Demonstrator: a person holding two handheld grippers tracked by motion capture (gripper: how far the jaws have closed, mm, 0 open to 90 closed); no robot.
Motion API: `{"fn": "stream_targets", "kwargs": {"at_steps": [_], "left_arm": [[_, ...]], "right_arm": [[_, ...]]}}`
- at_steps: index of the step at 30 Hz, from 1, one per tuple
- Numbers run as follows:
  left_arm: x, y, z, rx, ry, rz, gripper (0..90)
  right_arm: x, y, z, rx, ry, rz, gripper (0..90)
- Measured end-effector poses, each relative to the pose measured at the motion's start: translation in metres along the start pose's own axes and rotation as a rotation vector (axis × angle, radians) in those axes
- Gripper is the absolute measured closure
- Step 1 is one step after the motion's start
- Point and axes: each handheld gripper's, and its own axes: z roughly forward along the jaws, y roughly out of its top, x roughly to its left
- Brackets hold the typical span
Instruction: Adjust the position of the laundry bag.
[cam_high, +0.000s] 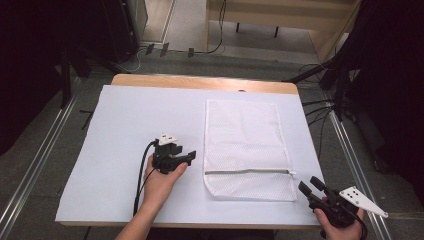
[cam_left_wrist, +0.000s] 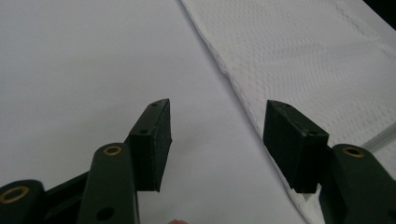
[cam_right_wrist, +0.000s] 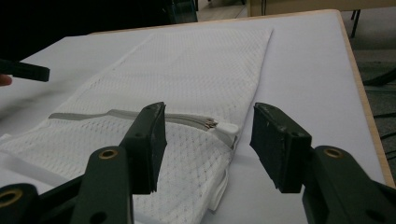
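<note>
Table (cam_high: 130, 125), covered by a white sheet, took up the middle of the high view, with grey floor and cables beyond its far edge at the top of the frame. Right of centre on it lay a white mesh laundry bag (cam_high: 245, 140), flat and rectangular, its long side running toward the top of the frame. A grey zipper (cam_high: 247, 171) crossed the bag near its lower end and looked closed; its pull sat at the right edge in the high view, seen closer in the right gripper view (cam_right_wrist: 212, 123). The left gripper (cam_high: 189, 156) hovered in the lower centre-left of the frame, just beside the bag's left edge, its fingers (cam_left_wrist: 152, 140) apart with nothing between them. The right gripper (cam_high: 310, 186) waited at the lower right, near the bag's bottom right corner, its fingers (cam_right_wrist: 144, 144) likewise spread and empty. The likely risk lay in the thin, limp mesh: a pinch taken too shallow could slip off, while one taken too deep could catch both layers and drag the whole bag across the smooth sheet. The small zipper pull could also be missed if the right gripper came in at an angle.
</note>
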Motion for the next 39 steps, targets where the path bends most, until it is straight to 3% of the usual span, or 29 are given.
{"fn": "stream_targets", "kwargs": {"at_steps": [1, 7, 11, 18, 19, 26, 27, 30, 35, 39], "left_arm": [[0.000, 0.002, 0.006, 0.004, -0.022, -0.015, 47.7], [-0.005, 0.007, 0.025, 0.053, -0.050, -0.049, 59.8], [-0.011, 0.012, 0.034, 0.089, -0.092, -0.081, 62.4], [-0.014, 0.015, 0.043, 0.118, -0.137, -0.132, 66.5], [-0.015, 0.013, 0.047, 0.145, -0.152, -0.143, 66.5], [-0.024, 0.012, 0.049, 0.160, -0.115, -0.115, 68.0], [-0.027, 0.011, 0.051, 0.173, -0.116, -0.089, 75.2], [-0.028, 0.011, 0.052, 0.182, -0.113, -0.072, 88.4], [-0.021, 0.012, 0.049, 0.195, -0.167, -0.105, 90.0], [-0.016, 0.011, 0.040, 0.181, -0.187, -0.099, 90.0]], "right_arm": [[0.000, -0.001, 0.001, 0.008, 0.000, -0.001, 46.3], [0.005, -0.001, 0.005, 0.031, 0.020, -0.020, 46.1], [0.011, -0.002, 0.007, 0.035, 0.034, -0.042, 45.8], [0.011, -0.002, 0.006, 0.038, 0.038, -0.039, 45.4], [0.011, -0.002, 0.006, 0.039, 0.041, -0.036, 45.1], [0.010, -0.003, 0.007, 0.042, 0.043, -0.035, 44.7], [0.010, -0.003, 0.007, 0.045, 0.043, -0.037, 44.6], [0.011, -0.003, 0.008, 0.050, 0.047, -0.036, 44.6], [0.012, -0.003, 0.008, 0.050, 0.049, -0.045, 44.6], [0.011, -0.004, 0.008, 0.051, 0.049, -0.048, 44.6]]}}
